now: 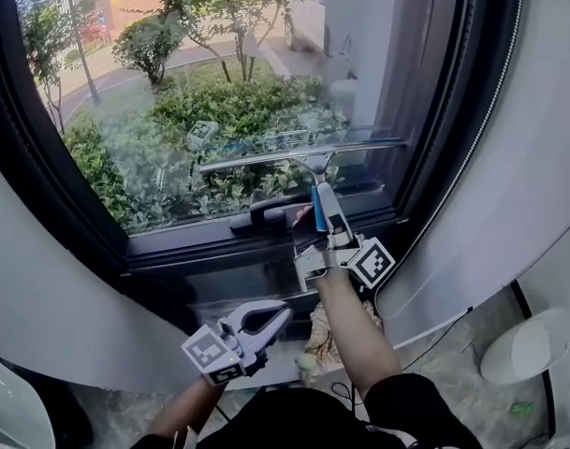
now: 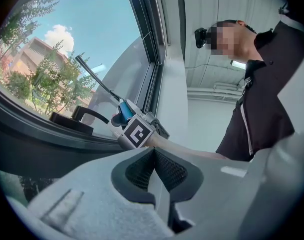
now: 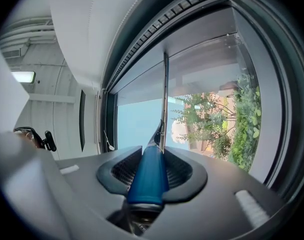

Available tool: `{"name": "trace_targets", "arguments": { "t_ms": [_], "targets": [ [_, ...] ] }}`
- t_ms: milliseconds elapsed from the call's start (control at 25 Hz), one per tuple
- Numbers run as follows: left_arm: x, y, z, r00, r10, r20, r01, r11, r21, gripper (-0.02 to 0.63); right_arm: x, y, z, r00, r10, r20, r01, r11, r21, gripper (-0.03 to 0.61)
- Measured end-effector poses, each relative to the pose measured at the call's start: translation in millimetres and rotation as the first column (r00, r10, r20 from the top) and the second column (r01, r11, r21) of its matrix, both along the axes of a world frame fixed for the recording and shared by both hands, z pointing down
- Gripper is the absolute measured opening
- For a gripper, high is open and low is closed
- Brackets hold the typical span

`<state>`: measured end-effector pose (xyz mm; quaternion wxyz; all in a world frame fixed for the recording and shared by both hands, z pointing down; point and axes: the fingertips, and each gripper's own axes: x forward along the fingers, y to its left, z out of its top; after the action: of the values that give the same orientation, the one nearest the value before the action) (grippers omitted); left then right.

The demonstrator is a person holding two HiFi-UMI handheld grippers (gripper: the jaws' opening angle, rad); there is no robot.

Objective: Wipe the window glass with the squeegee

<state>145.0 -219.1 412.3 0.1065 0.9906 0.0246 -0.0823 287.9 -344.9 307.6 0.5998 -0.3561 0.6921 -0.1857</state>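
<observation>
Blue-grip squeegee [image 1: 323, 204] w/ metal blade [image 1: 299, 155]

left gripper [image 1: 281, 315] low, fingers [image 2: 137, 172] closed empty, right gripper [image 1: 325, 224] raised, fingers [image 3: 120, 169] clamped on squeegee [image 1: 320, 202]

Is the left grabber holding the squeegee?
No, the left gripper has its jaws shut on nothing, while the squeegee sits by its blue handle in the right gripper.
</observation>
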Motion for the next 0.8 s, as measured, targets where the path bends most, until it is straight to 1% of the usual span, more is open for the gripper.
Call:
{"name": "trace_targets", "arguments": {
  "t_ms": [160,280,360,480,600,800],
  "targets": [
    [-1.9,-4.7,5.7,1.0,-0.017,0.011,0.017,1.0,-0.001,-0.003,-0.7,1.0,7.3,1.0,-0.004,-0.007,0.004,1.0,-0.018,0.135],
    [-2.4,-3.7,3.1,1.0,-0.018,0.001,0.018,1.0,-0.008,-0.004,-1.3,2.4,15.5,1.0,-0.001,-0.017,0.001,0.999,-0.038,0.135],
    [-3.1,-4.2,5.3,1.0,-0.023,0.007,0.023,1.0,-0.007,-0.004,-1.3,2.7,20.3,1.0,0.0,-0.022,-0.001,0.999,-0.05,0.135],
    [-2.2,-3.0,5.3,1.0,-0.021,0.001,0.021,1.0,-0.016,-0.003,-0.5,2.1,26.5,1.0,-0.002,-0.021,0.0,0.998,-0.062,0.135],
    [-2.0,-2.5,9.8,1.0,-0.026,0.013,0.026,0.999,-0.027,-0.004,0.2,2.3,33.2,1.0,-0.005,-0.017,0.003,0.997,-0.076,0.135],
    [-2.2,-4.2,6.9,0.999,-0.035,0.008,0.035,0.999,-0.022,-0.003,-0.2,2.9,41.1,1.0,-0.006,-0.016,0.004,0.996,-0.09,0.135]
  ]
}}
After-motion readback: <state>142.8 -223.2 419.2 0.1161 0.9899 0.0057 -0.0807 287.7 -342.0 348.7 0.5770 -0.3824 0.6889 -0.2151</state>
